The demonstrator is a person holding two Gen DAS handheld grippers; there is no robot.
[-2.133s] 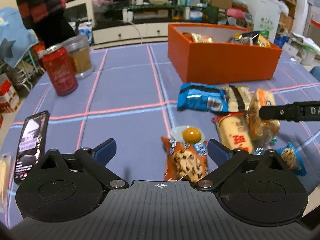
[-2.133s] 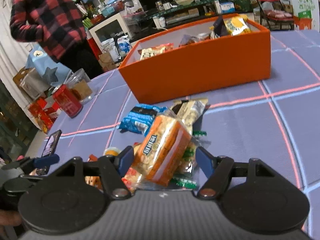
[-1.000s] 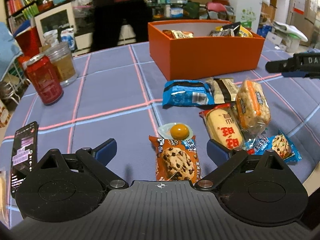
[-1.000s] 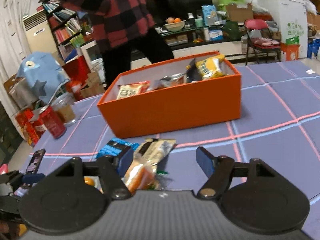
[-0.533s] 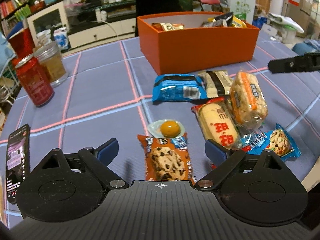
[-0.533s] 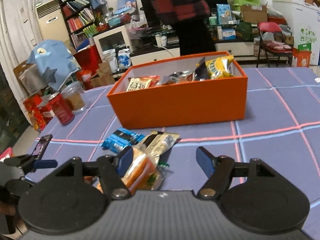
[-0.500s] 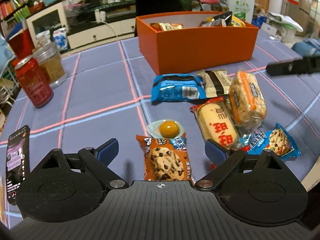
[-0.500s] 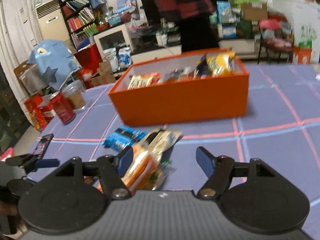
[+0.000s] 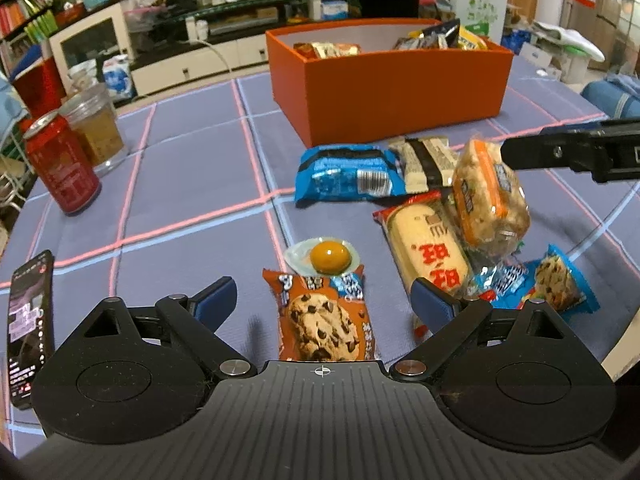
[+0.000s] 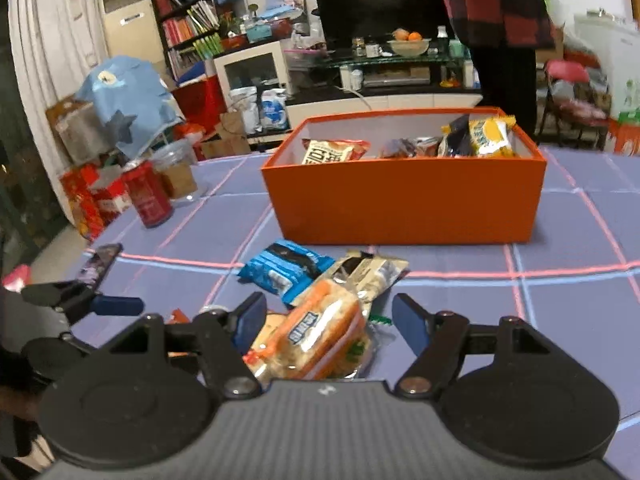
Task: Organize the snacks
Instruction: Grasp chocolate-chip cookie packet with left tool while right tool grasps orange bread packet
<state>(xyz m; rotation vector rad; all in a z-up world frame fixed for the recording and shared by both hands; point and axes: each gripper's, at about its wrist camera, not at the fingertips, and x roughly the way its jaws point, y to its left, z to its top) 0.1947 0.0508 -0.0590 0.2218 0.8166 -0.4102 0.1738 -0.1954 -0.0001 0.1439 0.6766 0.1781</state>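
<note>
Snacks partly sorted: several packets sit in orange box (image 9: 400, 92) at upper centre; 7 lie loose mid-frame, including cookie pack (image 9: 324, 320). Left gripper (image 9: 322, 300) and right gripper (image 10: 328, 324) both spread, empty.

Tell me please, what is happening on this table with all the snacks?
A person is sorting snack packets into an orange cardboard box, which already holds several. Both handheld grippers are open and hold nothing. The left gripper hangs over a brown chocolate-chip cookie packet. The right gripper hangs over a clear packet of orange-banded rice crackers. Other packets lie loose on the purple checked tablecloth, among them a blue wrapper and a red-and-yellow one.
</note>
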